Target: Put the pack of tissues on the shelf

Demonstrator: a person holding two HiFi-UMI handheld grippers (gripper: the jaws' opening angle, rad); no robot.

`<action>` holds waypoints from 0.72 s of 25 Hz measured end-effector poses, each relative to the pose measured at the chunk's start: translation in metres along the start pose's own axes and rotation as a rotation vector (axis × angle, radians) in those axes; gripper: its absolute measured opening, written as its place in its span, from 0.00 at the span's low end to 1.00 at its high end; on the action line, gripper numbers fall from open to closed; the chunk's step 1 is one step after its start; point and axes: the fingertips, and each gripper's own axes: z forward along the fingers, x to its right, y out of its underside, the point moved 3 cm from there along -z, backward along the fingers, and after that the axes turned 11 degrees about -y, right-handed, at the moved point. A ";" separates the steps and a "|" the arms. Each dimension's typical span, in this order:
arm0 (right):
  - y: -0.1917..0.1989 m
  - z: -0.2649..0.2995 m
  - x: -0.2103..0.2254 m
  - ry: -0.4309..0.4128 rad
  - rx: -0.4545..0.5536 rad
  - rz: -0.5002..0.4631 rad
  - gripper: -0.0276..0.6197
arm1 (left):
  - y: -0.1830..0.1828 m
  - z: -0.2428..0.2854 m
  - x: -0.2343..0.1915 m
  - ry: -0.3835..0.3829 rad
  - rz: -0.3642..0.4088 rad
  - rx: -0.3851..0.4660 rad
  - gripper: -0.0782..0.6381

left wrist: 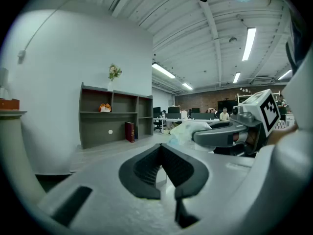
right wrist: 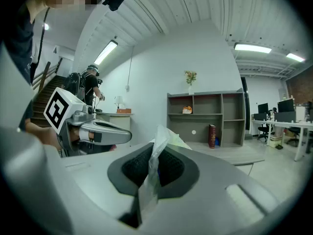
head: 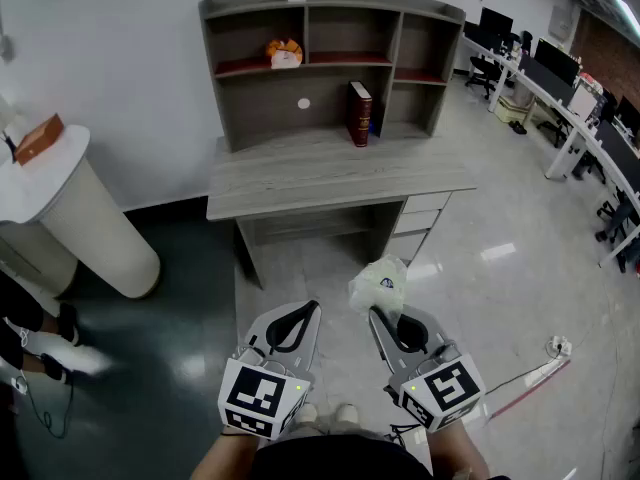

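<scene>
Right gripper [head: 380,315]: fingers [right wrist: 133,169] closed on the crinkled wrapper of the pack of tissues [head: 379,284], a soft pale white-green pack in clear plastic. The pack projects forward past the fingertips and is held in the air over the glossy floor [head: 480,258], in front of the desk and well apart from it. Left gripper [head: 312,308]: fingers [left wrist: 146,168] pressed together, nothing between them, positioned just beside the right gripper. The grey wooden shelf unit [head: 330,8] stands at the back of the grey tabletop [head: 320,183]. An orange and white object [head: 284,52] sits in its upper left compartment, and a dark red book [head: 359,114] stands upright in the lower middle opening. A white cylindrical stand [head: 70,218] at the left carries a small brown box [head: 40,138].
</scene>
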 end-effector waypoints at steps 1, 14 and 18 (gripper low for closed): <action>0.001 -0.001 -0.001 0.003 0.000 0.001 0.07 | 0.000 -0.001 0.000 -0.001 0.001 -0.001 0.10; 0.003 -0.002 0.003 -0.020 -0.006 -0.004 0.07 | 0.001 0.003 0.005 -0.016 -0.021 0.003 0.10; 0.002 -0.003 0.011 -0.035 -0.011 -0.015 0.07 | -0.001 0.010 0.009 -0.029 -0.030 0.010 0.10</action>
